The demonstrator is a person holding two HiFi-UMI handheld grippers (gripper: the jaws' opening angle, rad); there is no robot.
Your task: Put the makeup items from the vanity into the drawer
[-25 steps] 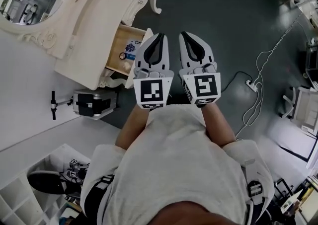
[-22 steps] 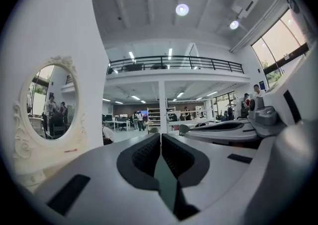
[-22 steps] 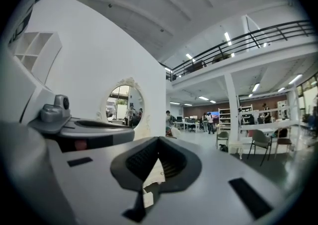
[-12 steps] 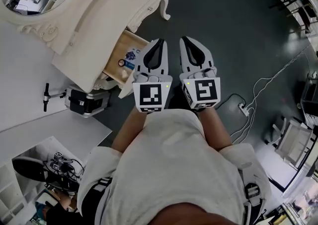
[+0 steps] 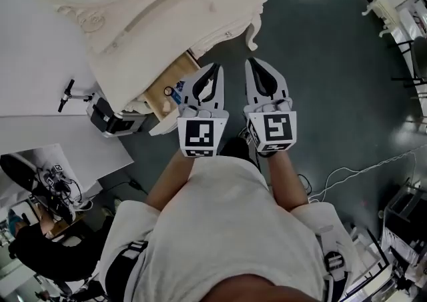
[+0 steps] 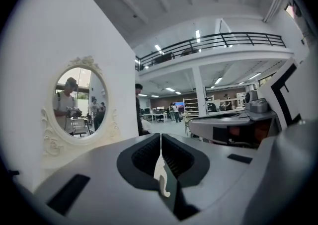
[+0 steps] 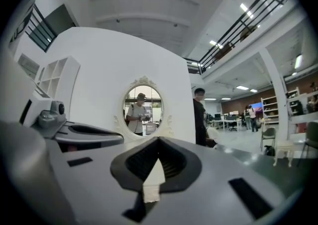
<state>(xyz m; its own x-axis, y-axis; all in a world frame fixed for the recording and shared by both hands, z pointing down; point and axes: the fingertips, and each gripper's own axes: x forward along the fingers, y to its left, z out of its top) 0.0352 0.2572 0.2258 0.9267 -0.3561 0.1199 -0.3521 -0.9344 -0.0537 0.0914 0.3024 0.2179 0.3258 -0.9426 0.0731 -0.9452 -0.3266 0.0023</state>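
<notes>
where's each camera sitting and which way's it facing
Head view: on the person's head, facing steeply down at the vanity and its open drawer; shows shirt, forearms, left gripper, right gripper.
Left gripper view: on the left gripper, facing level along its shut jaws toward the oval mirror; right gripper shows at right.
Right gripper view: on the right gripper, facing level along its shut jaws at that mirror; left gripper at left.
Shared: both gripper views catch the mirror.
</notes>
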